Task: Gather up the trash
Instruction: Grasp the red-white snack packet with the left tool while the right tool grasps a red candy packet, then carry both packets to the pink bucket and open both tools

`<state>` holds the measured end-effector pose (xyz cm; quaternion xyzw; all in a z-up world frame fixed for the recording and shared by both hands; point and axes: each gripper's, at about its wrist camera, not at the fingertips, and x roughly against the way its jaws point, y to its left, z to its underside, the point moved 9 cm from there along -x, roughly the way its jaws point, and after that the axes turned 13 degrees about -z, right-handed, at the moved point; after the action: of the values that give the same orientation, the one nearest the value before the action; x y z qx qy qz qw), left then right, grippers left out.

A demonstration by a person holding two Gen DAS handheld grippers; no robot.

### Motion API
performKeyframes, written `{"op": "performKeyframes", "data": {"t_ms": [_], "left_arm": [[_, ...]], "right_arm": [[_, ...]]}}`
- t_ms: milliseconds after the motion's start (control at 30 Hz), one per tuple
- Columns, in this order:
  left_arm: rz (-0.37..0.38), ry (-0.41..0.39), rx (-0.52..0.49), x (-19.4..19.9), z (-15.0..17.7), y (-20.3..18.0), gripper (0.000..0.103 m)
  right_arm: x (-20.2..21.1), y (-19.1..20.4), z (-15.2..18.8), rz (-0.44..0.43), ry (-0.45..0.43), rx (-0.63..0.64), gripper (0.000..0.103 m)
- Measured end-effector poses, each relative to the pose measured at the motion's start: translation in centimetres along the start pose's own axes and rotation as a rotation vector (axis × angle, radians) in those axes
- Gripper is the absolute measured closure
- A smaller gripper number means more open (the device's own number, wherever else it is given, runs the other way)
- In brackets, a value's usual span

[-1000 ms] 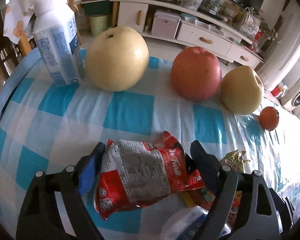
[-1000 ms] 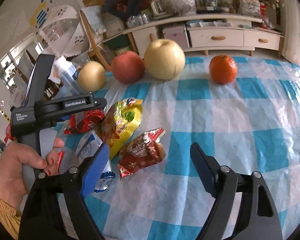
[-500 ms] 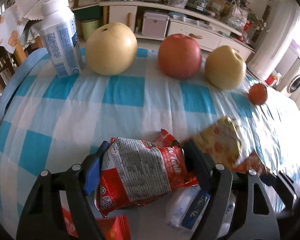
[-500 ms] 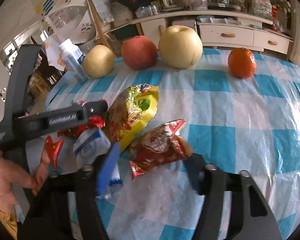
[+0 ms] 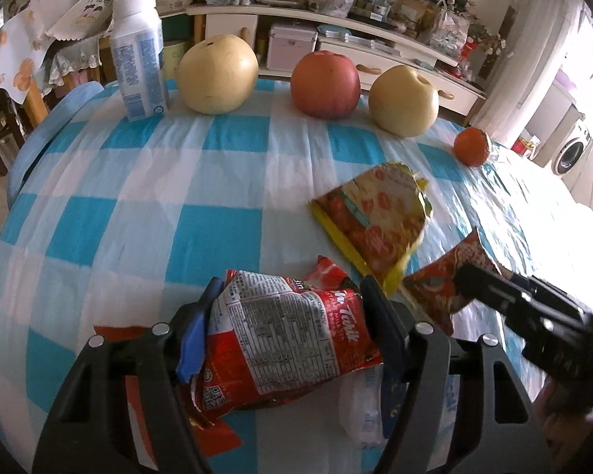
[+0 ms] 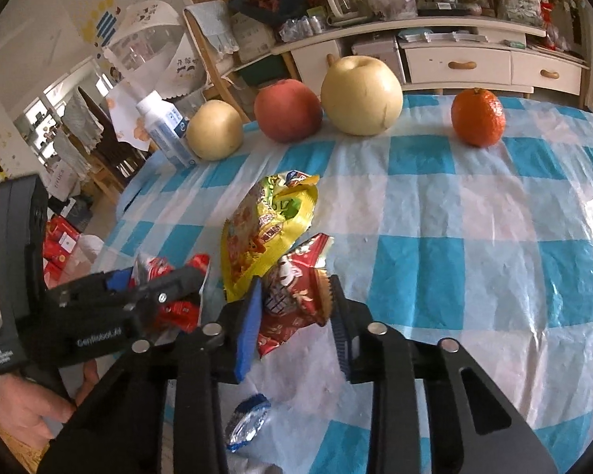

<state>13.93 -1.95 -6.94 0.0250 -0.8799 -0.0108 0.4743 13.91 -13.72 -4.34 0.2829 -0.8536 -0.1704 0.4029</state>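
Left wrist view: red wrapper [image 5: 292,339] is held between jaws of left gripper [image 5: 286,328], which are closing, pads pressed on crumpled sides. Slip is judged possible, foil being slick and only edges caught.

Right wrist view: brown-red wrapper [image 6: 296,296] is pinched by right gripper [image 6: 294,312], jaws narrow and closing. Yellow wrapper [image 6: 272,229] lies touching it on checked tablecloth [image 6: 454,237]; it could be dragged along.

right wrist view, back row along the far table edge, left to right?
White bottle → small yellow pear → red apple → large yellow pear → orange.
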Motion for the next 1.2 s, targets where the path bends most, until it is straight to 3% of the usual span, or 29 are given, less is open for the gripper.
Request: {"op": "performKeyframes", "data": {"t_ms": [167, 733, 1200], "left_arm": [[0.022, -0.016, 0.027, 1.4, 1.3, 0.4, 0.033], [0.043, -0.117, 0.077, 8.1, 3.5, 3.1, 0.033], [-0.072, -0.169, 0.16, 11.9, 7.4, 9.7, 0.033]], "right_arm": [[1.0, 0.7, 0.1, -0.011, -0.01, 0.023, 0.076], [5.0, 3.9, 0.1, -0.041, -0.094, 0.091, 0.077], [5.3, 9.1, 1.5, -0.092, -0.089, 0.163, 0.078]]}}
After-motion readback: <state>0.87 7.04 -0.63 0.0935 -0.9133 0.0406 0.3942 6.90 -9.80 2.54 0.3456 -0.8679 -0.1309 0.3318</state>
